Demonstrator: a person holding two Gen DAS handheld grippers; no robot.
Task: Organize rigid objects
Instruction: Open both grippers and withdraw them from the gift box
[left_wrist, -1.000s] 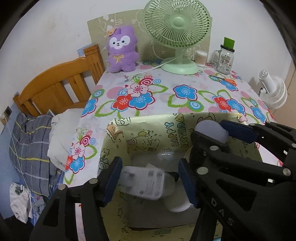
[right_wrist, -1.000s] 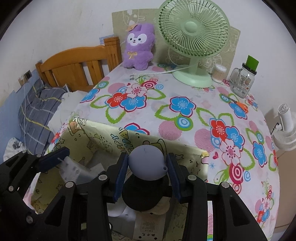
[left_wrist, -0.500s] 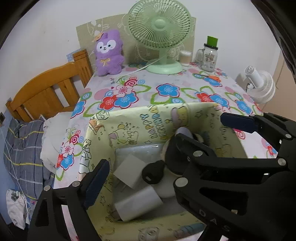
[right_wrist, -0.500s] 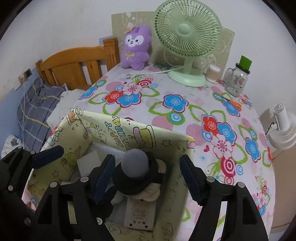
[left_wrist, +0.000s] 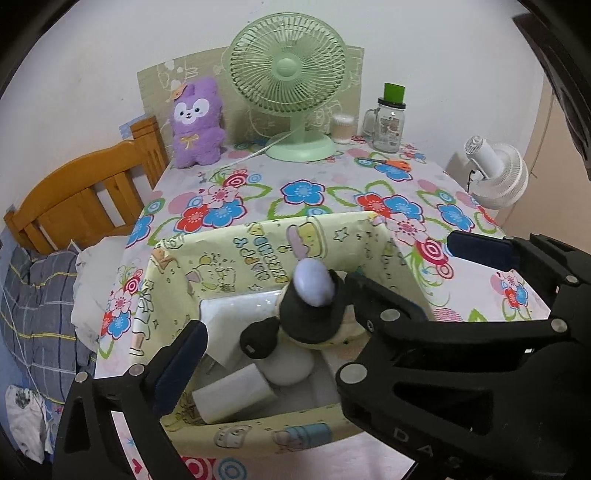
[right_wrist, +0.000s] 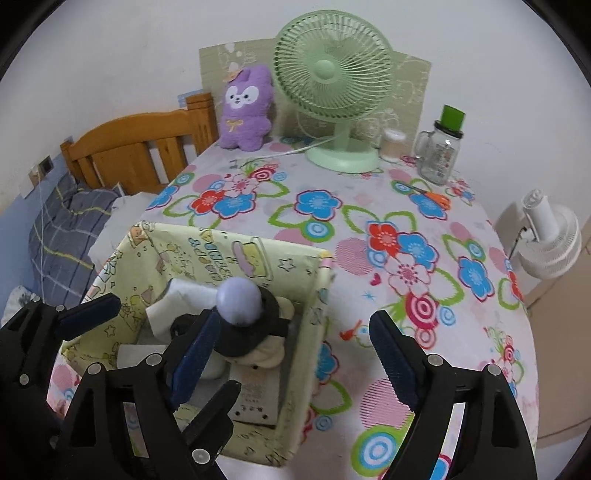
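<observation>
Both the left gripper (left_wrist: 325, 314) and right gripper (right_wrist: 295, 354) have just opened wide and empty, leaving the white charger (left_wrist: 236, 393) and lavender-topped gadget (right_wrist: 240, 301) below them in the yellow storage box (left_wrist: 258, 251).

Green fan (left_wrist: 288, 70) stands far beyond the fingertips; purple plush (left_wrist: 197, 122) left of it; glass jar (left_wrist: 388, 123) right.

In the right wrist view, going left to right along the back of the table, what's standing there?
Purple plush toy → green fan → cotton swab tub → glass jar with green lid.
</observation>
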